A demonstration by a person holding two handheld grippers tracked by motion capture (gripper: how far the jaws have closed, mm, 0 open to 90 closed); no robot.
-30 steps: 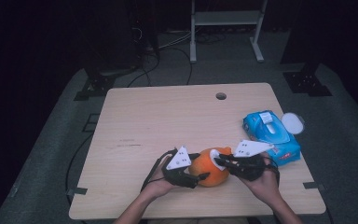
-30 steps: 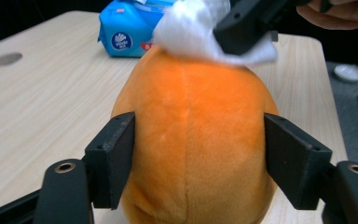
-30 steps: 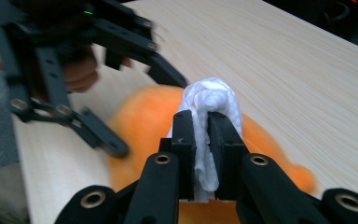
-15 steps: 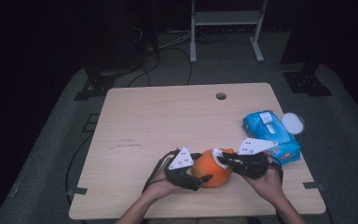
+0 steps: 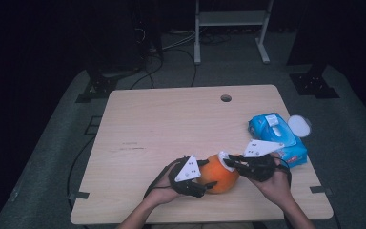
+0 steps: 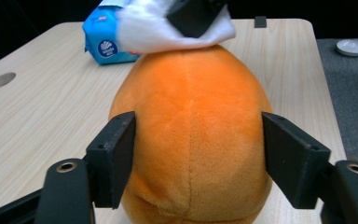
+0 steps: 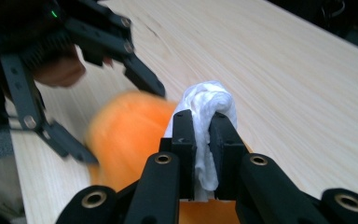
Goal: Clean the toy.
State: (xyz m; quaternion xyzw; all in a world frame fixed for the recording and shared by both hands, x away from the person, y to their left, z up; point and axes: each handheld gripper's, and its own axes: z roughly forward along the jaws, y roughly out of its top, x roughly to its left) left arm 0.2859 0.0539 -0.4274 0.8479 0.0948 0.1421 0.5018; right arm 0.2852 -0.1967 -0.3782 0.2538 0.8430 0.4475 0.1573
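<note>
- The orange plush toy (image 5: 219, 174) sits on the wooden table (image 5: 171, 124) near its front edge, at about 6 o'clock of the tabletop in the high view, between the two grippers.
- A white wipe (image 7: 205, 112) lies bunched against the top of the toy; in the left gripper view it drapes over the toy's far, upper side at 12 o'clock (image 6: 168, 28).
- The right gripper (image 5: 231, 162) comes in from 3 o'clock of the toy; its jaws are nearly closed and pinch the wipe between them, as the right gripper view shows.
- The left gripper (image 5: 208, 183) reaches in from 9 o'clock of the toy. Its jaws stand about half open on either side of the toy's body, and they have just been closing in on it; the left pad looks to be against the plush, while whether the right pad touches cannot be told.
- A blue pack of wipes (image 5: 276, 136) lies at 2 o'clock of the toy, near the table's right edge.
- A small white dish (image 5: 299, 126) rests just off the table beside the pack, at its 3 o'clock.
- A round hole (image 5: 226, 98) marks the table's far side at 12 o'clock.
</note>
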